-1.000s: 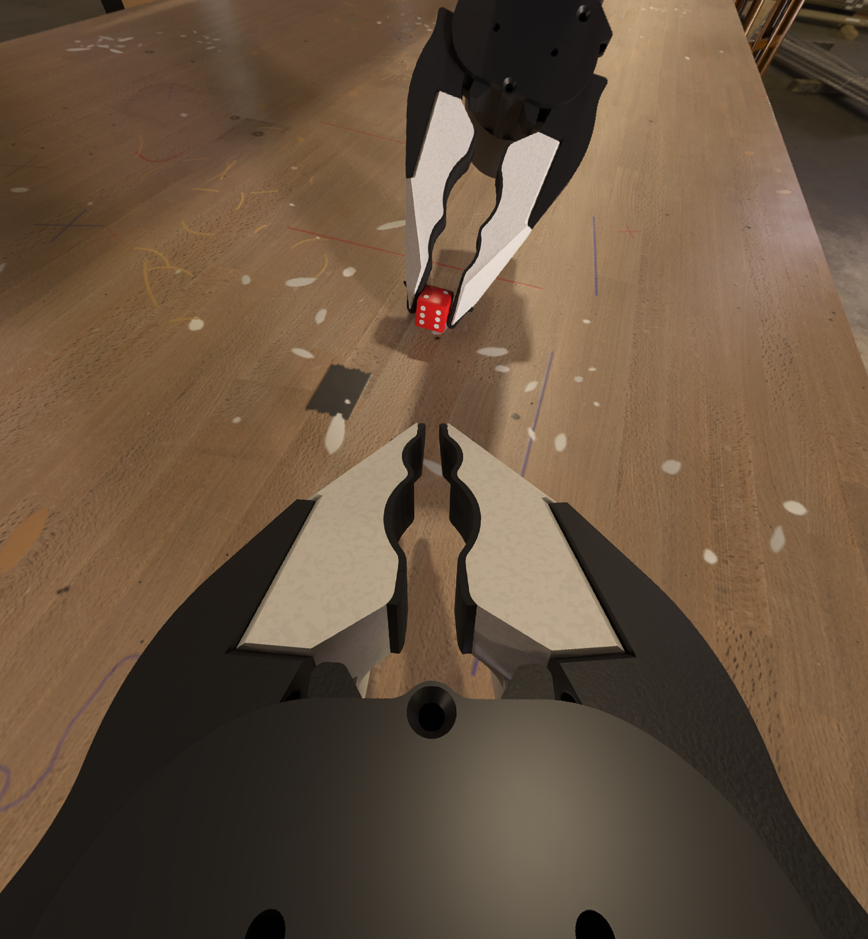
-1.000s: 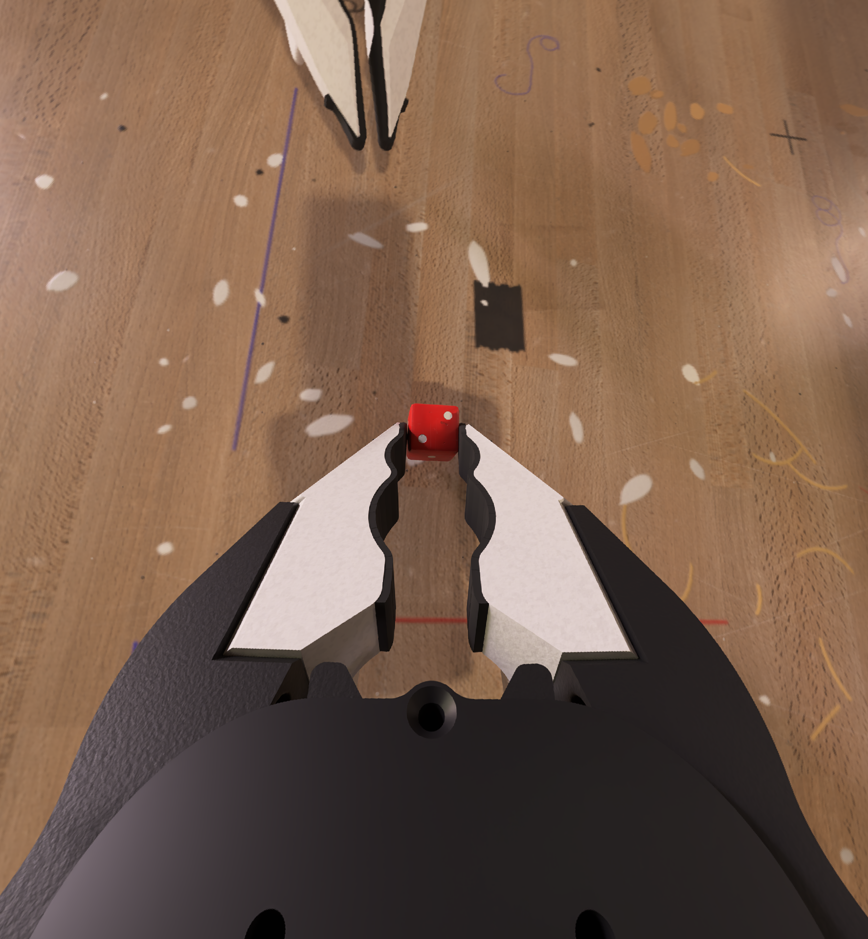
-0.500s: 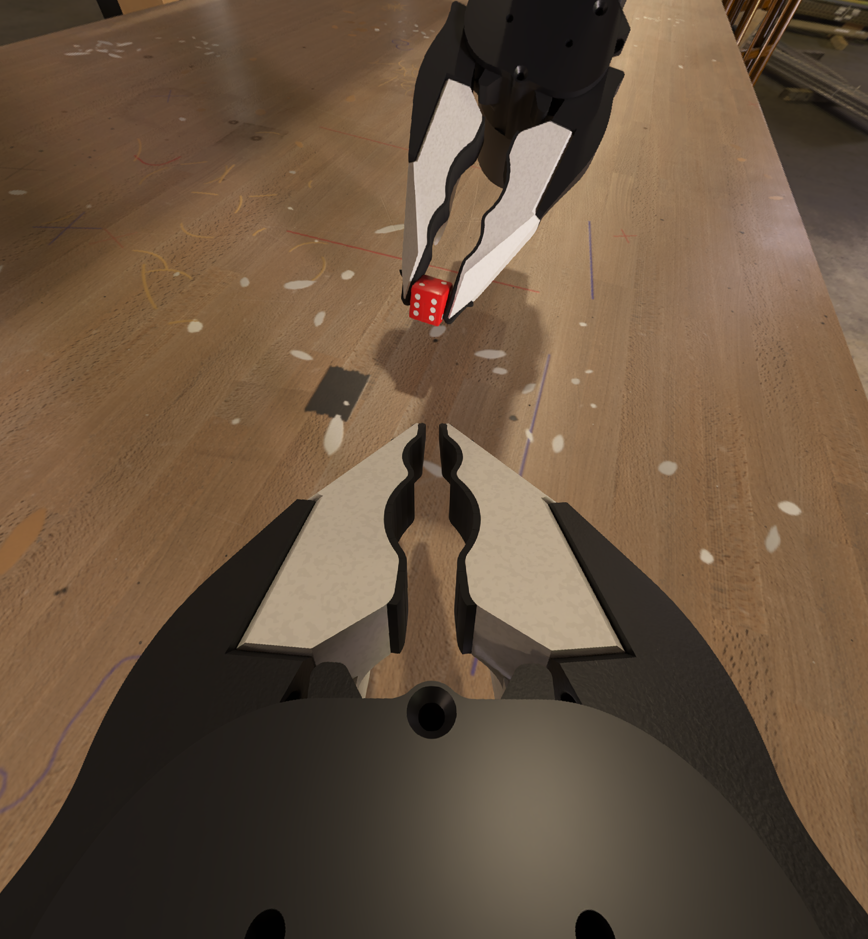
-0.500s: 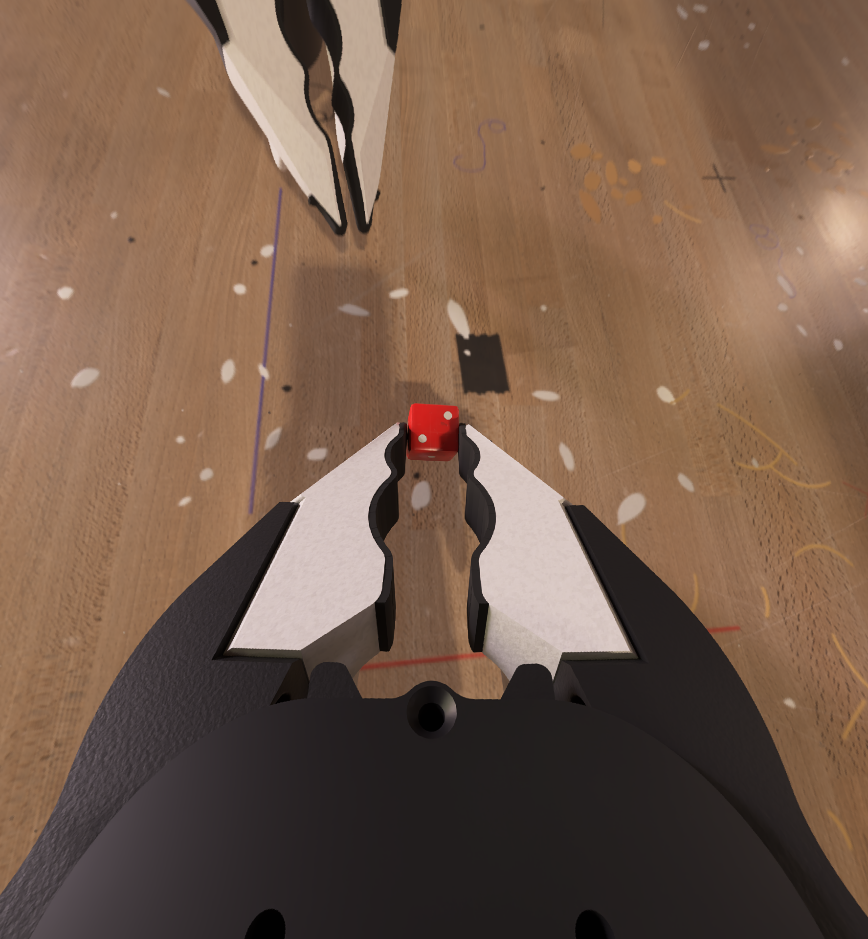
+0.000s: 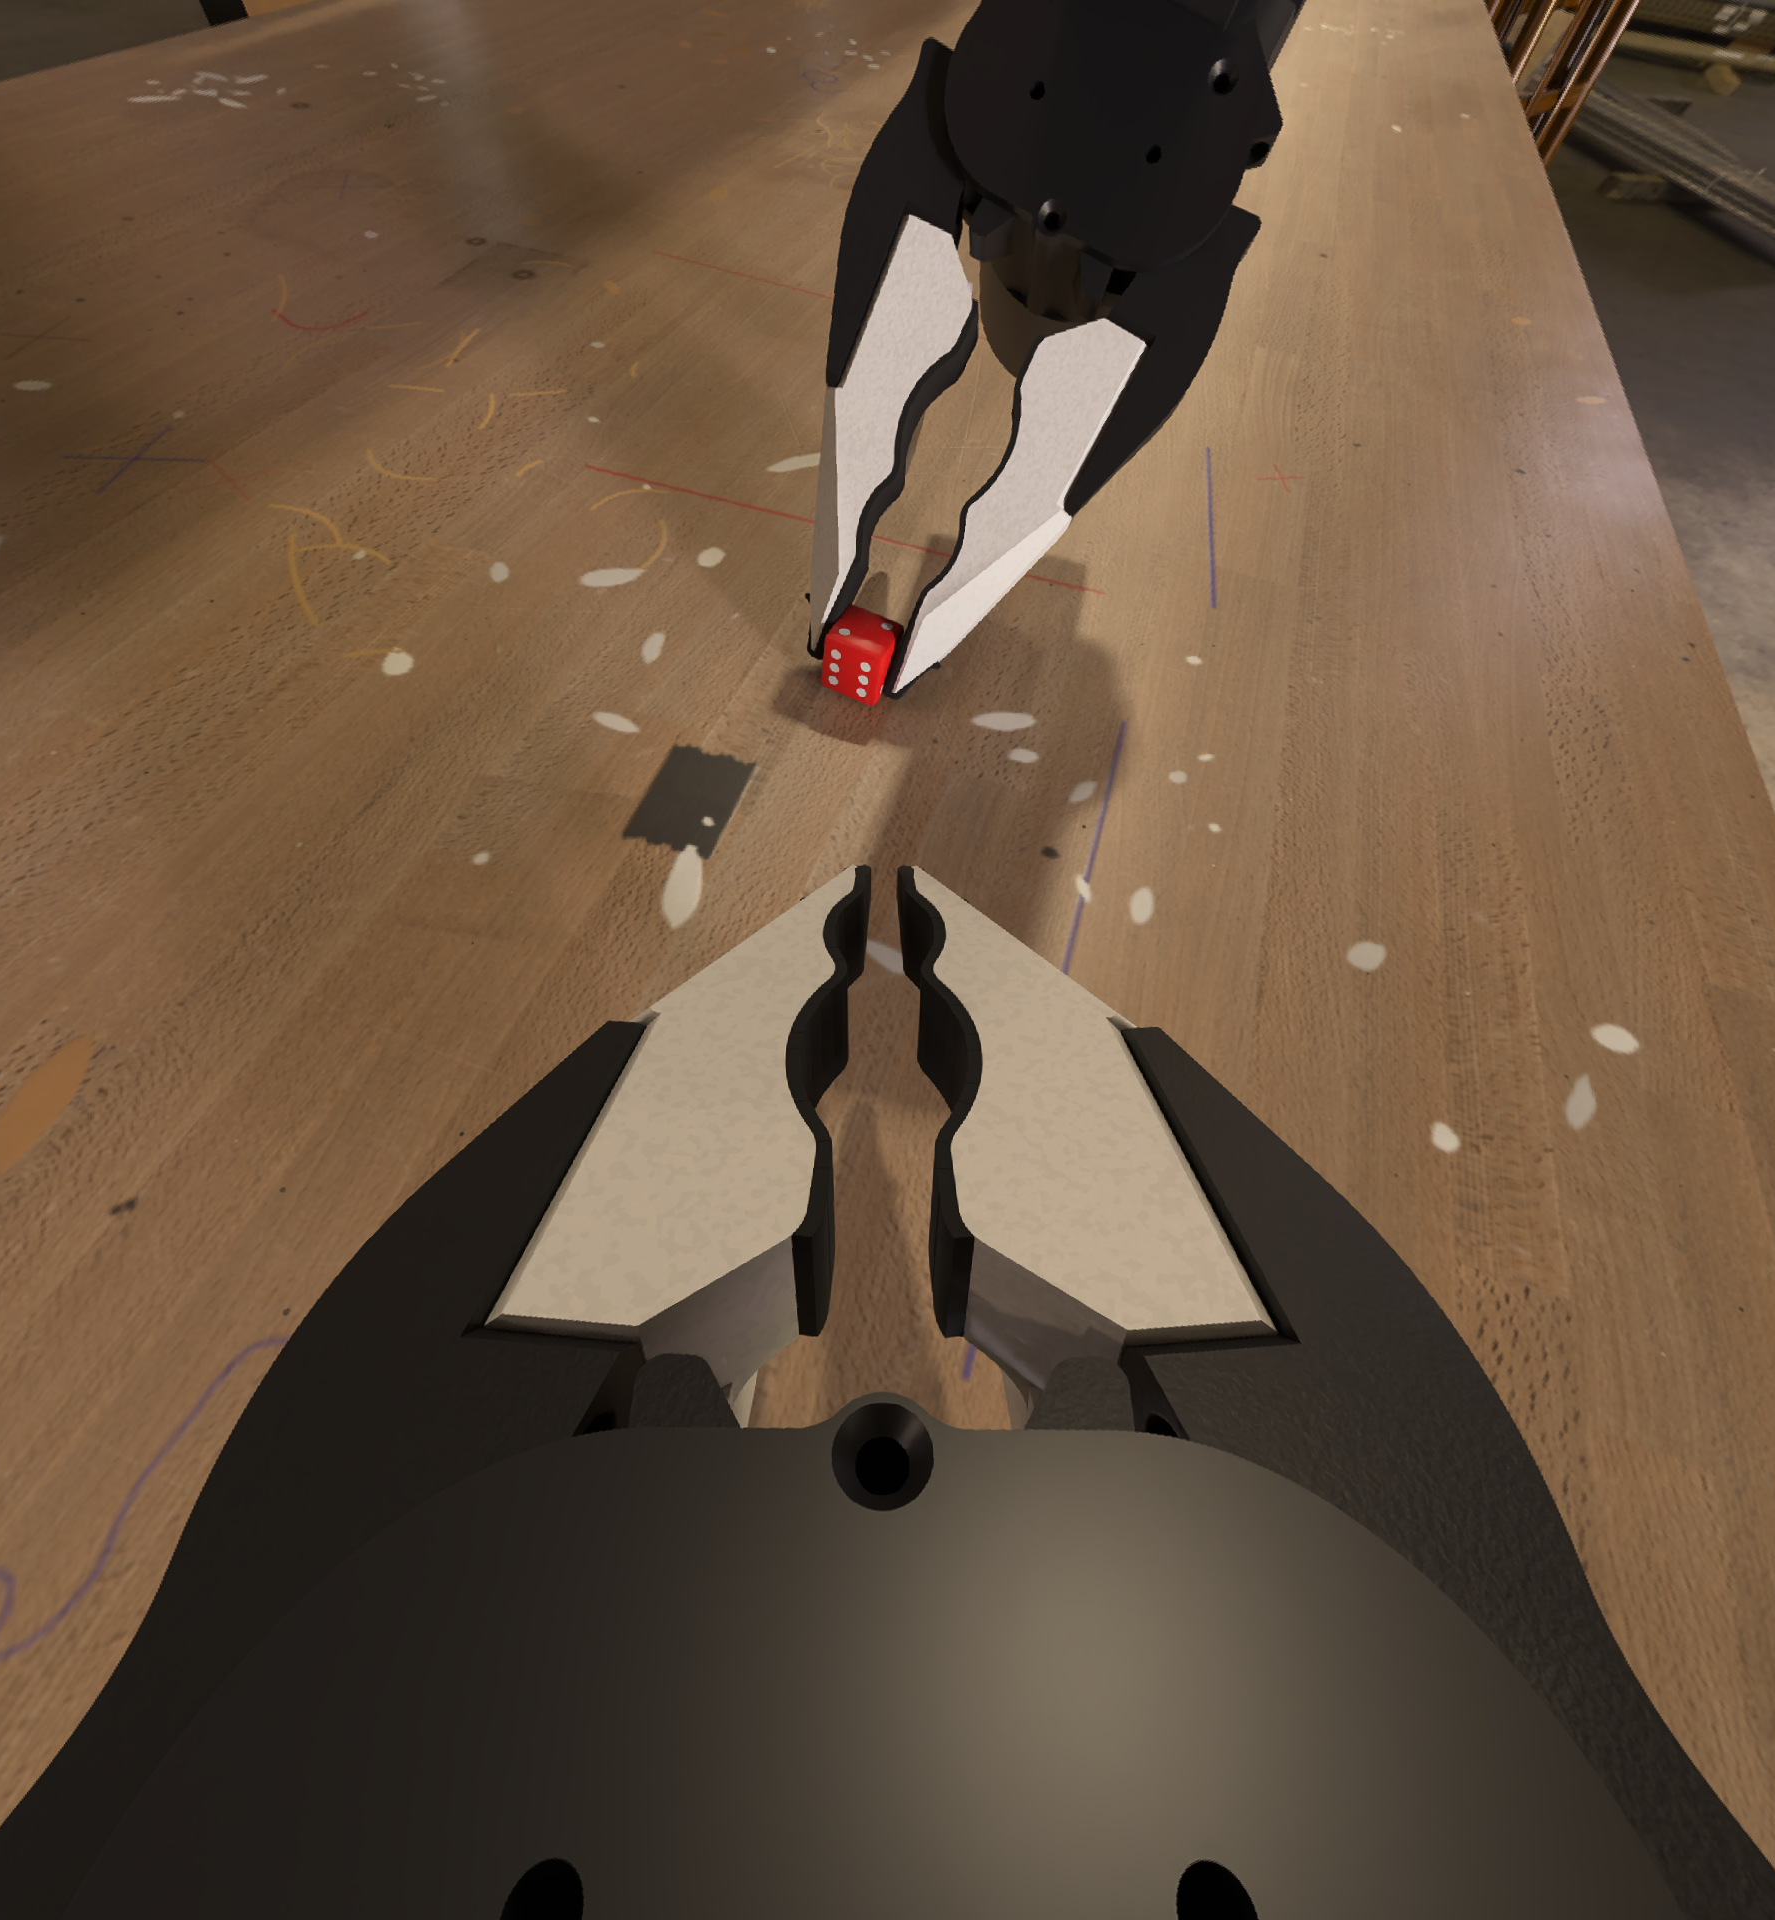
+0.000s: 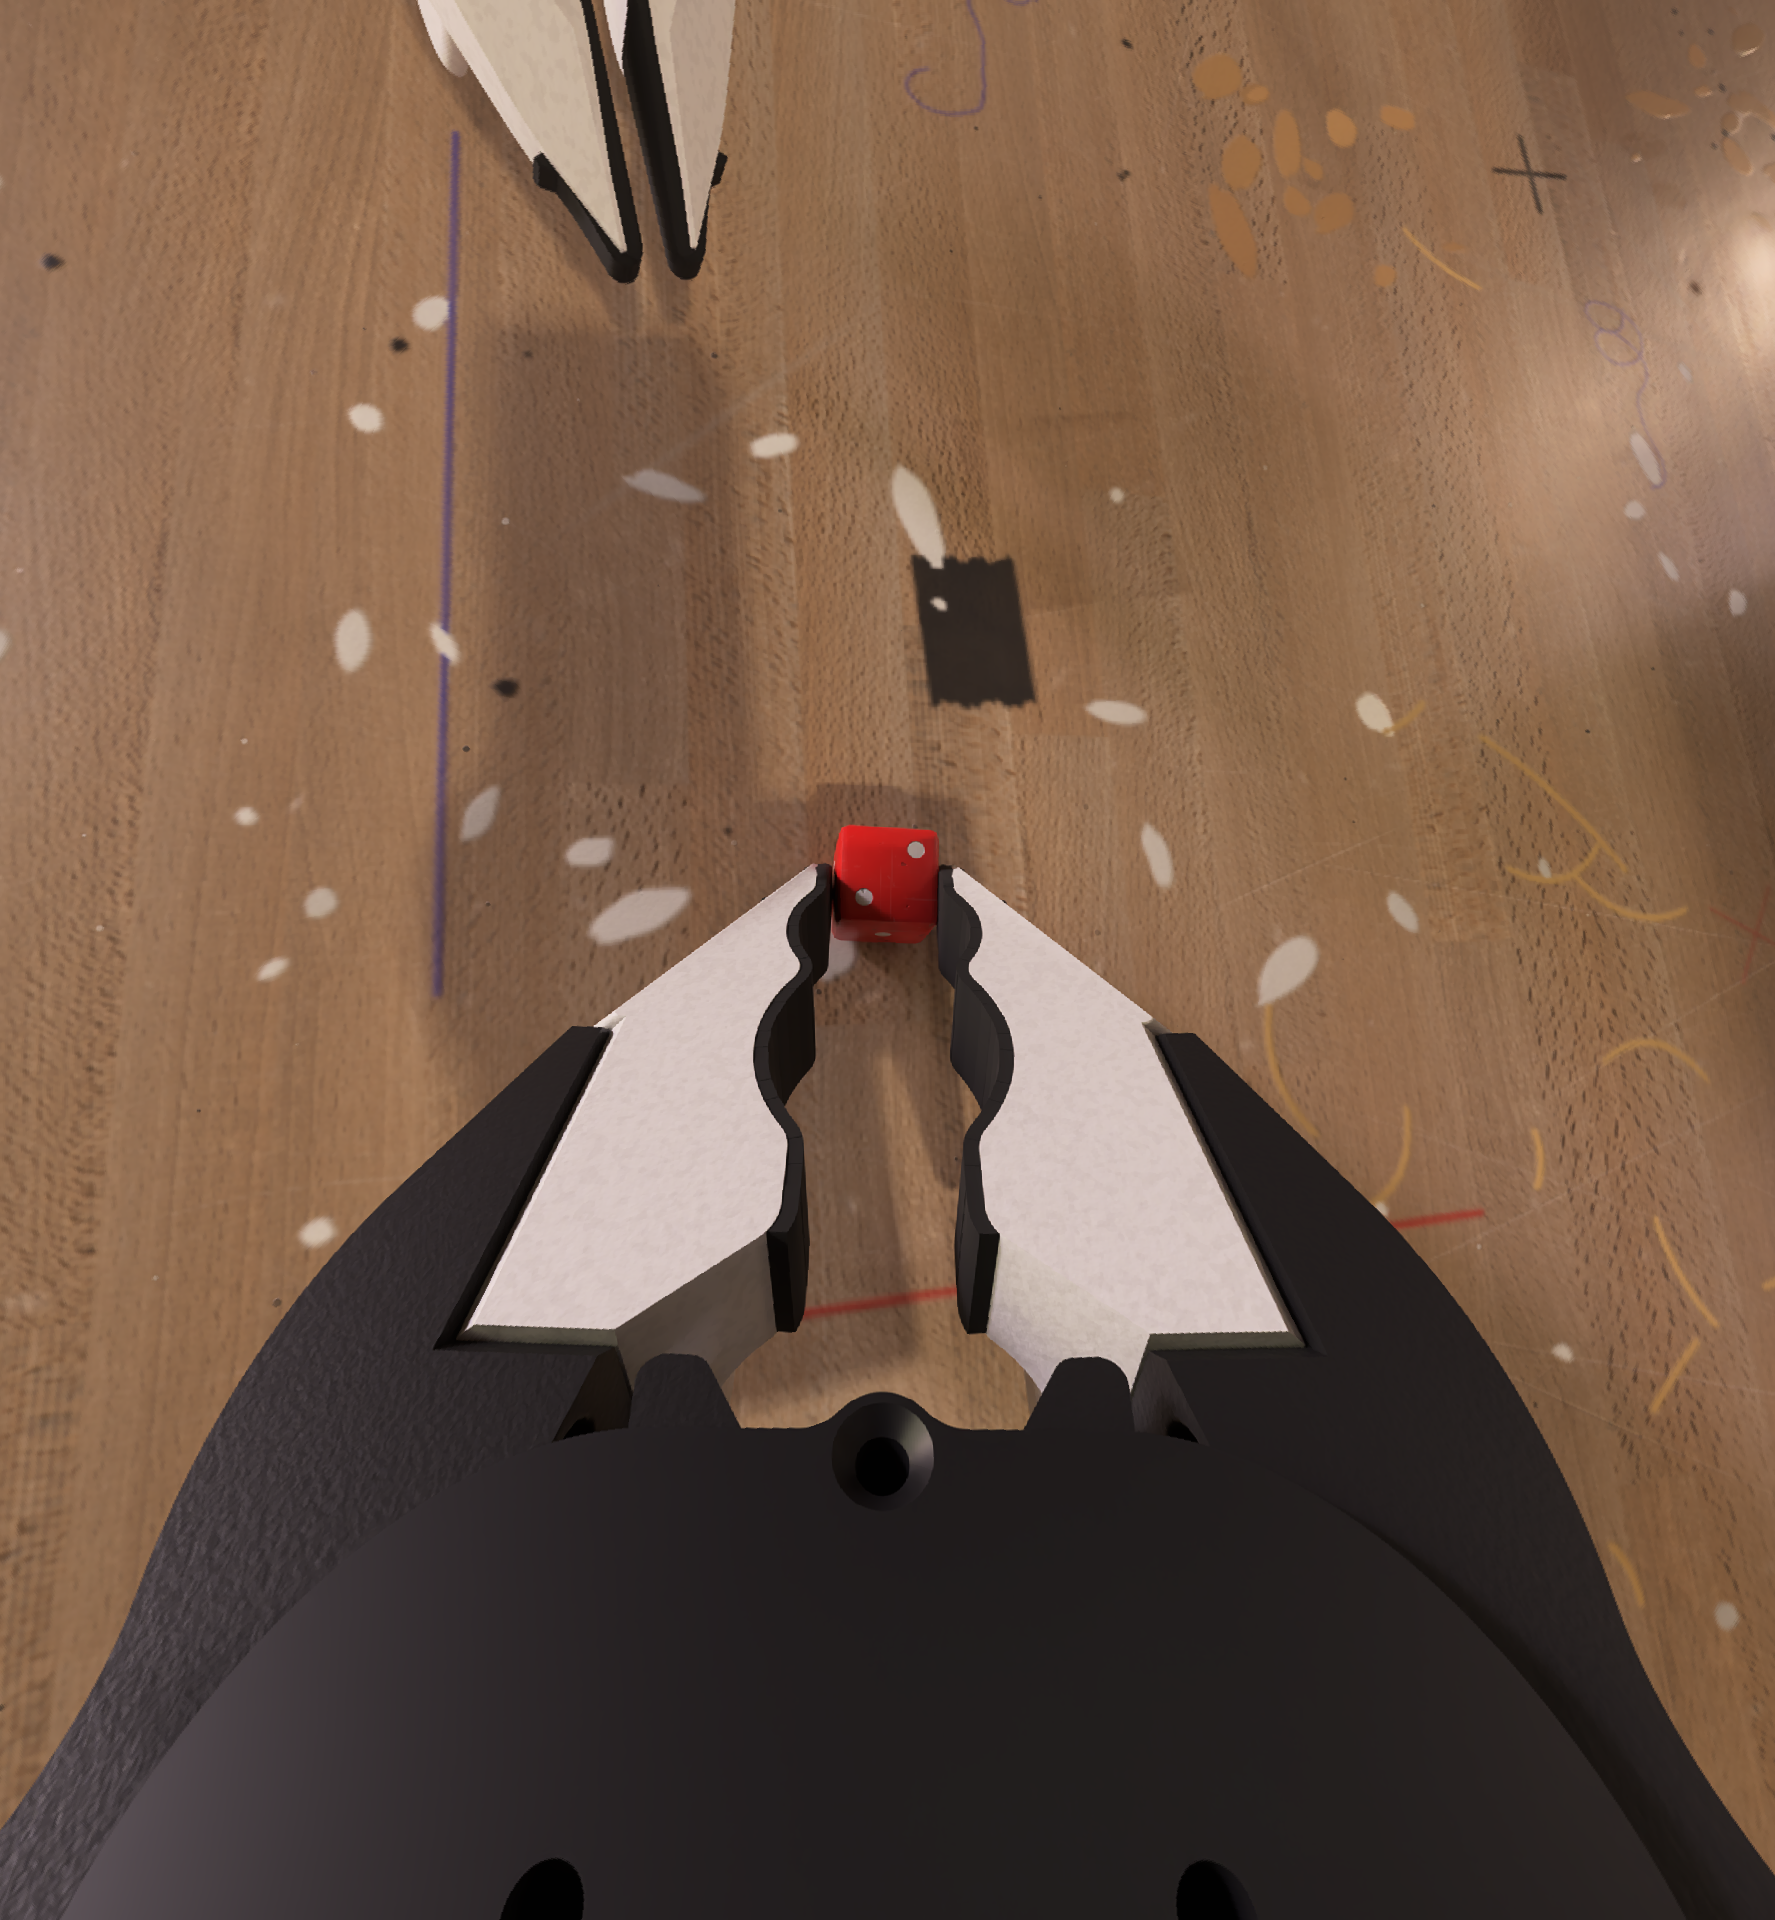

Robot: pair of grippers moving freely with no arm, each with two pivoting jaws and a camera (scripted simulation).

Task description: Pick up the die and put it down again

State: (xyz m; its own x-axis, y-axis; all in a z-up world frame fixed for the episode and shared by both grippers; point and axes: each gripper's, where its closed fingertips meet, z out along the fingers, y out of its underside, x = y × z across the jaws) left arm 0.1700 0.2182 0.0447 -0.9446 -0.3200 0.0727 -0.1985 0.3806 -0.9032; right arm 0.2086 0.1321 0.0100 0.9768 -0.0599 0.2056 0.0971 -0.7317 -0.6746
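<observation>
A small red die with white pips (image 5: 859, 657) is pinched between the fingertips of my right gripper (image 5: 862, 670), which tilts down onto the wooden table (image 5: 1382, 935). The die sits at table level, with its shadow right under it; I cannot tell whether it touches the wood. In the right wrist view the die (image 6: 881, 871) is at the very tips of the right gripper (image 6: 884, 891). My left gripper (image 5: 884, 878) is shut and empty, low over the table a short way in front of the die. It also shows in the right wrist view (image 6: 654, 260).
A dark rectangular patch (image 5: 691, 795) lies on the wood between the die and my left gripper, and shows in the right wrist view (image 6: 971, 632). White flecks and coloured pen marks dot the table. The table's right edge (image 5: 1714, 644) drops to a floor with stacked lumber (image 5: 1693, 177).
The right gripper lifted the die off the table half a second ago and has now come back down with it to the surface. The left gripper has not moved.
</observation>
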